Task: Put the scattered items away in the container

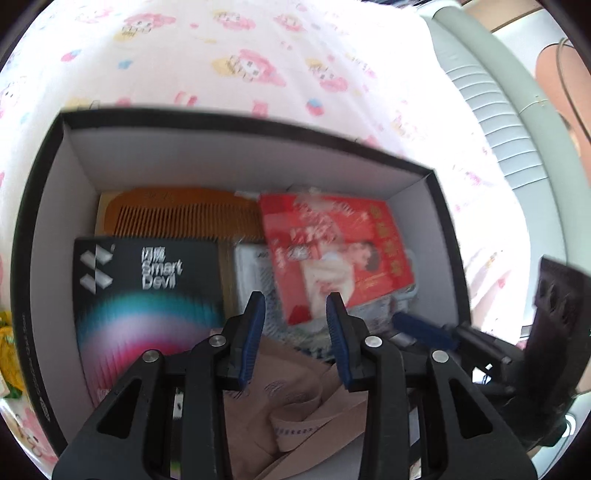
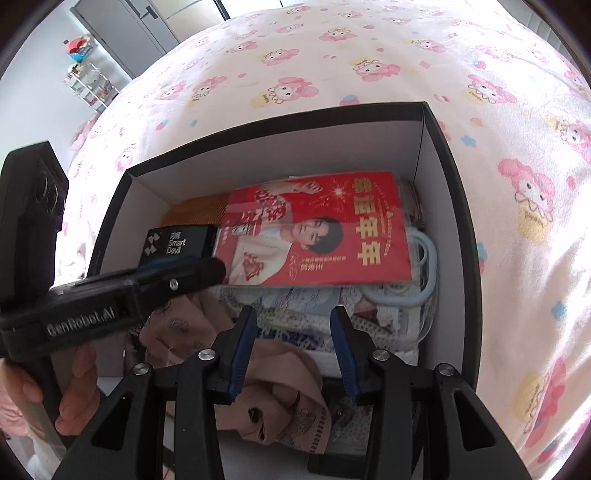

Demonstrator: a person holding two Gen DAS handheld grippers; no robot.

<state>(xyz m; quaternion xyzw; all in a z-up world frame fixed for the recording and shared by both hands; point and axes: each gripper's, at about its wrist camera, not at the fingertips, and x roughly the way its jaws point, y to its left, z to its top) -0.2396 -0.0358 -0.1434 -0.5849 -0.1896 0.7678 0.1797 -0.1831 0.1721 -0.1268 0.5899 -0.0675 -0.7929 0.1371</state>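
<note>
A black box [image 1: 221,118] with white inner walls lies on the bed and holds several items. Inside are a wooden comb [image 1: 177,214], a black "Smart Devil" carton [image 1: 147,288], a red printed packet [image 1: 332,251] and crumpled beige fabric [image 1: 295,398]. My left gripper [image 1: 295,306] hangs open over the fabric with nothing between its fingers. In the right wrist view the same box [image 2: 454,184] shows the red packet [image 2: 317,236], a pale blue ring [image 2: 424,266] and the beige fabric [image 2: 280,391]. My right gripper [image 2: 293,317] is open and empty above them. A hand [image 2: 74,387] holds the left gripper [image 2: 199,269].
The box rests on a white bedsheet [image 2: 369,74] printed with pink cartoon figures. A yellow package [image 1: 7,332] lies outside the box at its left. A grey ribbed edge [image 1: 491,110] runs past the bed. A grey door [image 2: 122,29] and a wire rack [image 2: 88,85] stand beyond.
</note>
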